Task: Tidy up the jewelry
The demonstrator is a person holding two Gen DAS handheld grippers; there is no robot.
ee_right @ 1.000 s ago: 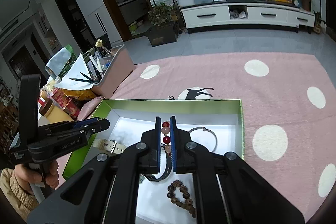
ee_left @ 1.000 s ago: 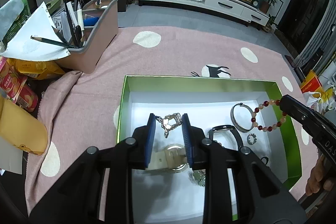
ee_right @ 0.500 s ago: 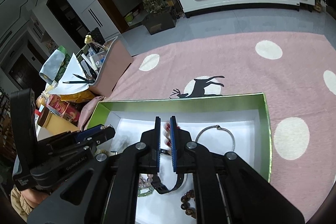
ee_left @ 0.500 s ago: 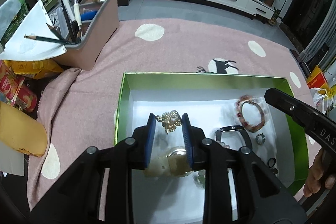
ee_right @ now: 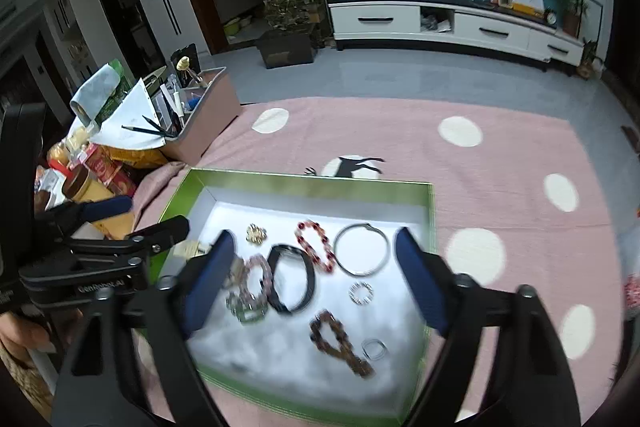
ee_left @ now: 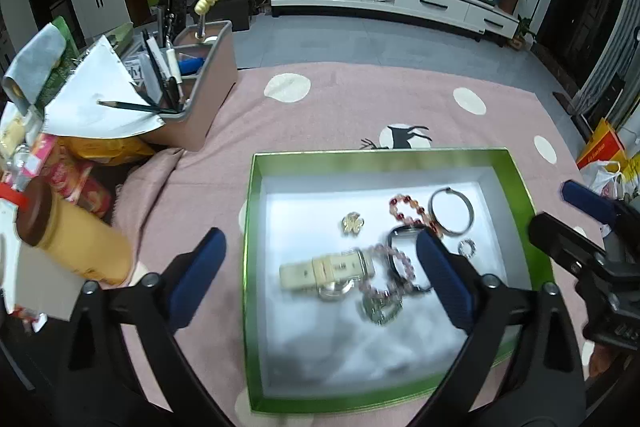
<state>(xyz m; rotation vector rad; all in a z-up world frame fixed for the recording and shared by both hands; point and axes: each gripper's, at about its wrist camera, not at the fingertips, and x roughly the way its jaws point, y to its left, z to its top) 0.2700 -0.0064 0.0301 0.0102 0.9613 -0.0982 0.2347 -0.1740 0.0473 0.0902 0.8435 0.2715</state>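
Observation:
A green box (ee_left: pixel 520 183) (ee_right: pixel 304 180) with a white floor lies on the pink cloth and holds the jewelry. Inside lie a gold brooch (ee_left: pixel 352 223) (ee_right: pixel 256 233), a red bead bracelet (ee_left: pixel 406 207) (ee_right: pixel 316 245), a silver bangle (ee_left: pixel 451 211) (ee_right: pixel 361 249), a cream-strap watch (ee_left: pixel 328 271), a pink bead bracelet (ee_right: pixel 258 277), a black band (ee_right: pixel 292 277), a brown bead bracelet (ee_right: pixel 338 343) and small rings (ee_right: pixel 362 293). My left gripper (ee_left: pixel 320 281) is open and empty above the box's near left. My right gripper (ee_right: pixel 312 281) is open and empty above the box.
A pink desk organiser (ee_left: pixel 200 83) with pens stands at the back left, with paper, snack packs and a yellow bottle (ee_left: pixel 72 235) beside it. The pink dotted cloth (ee_left: pixel 360 99) stretches beyond the box. The right gripper shows at the left wrist view's right edge (ee_left: pixel 592 227).
Both grippers opened and pulled back up. The left let go of the gold brooch, the right let go of the red bead bracelet; both pieces now lie in the box.

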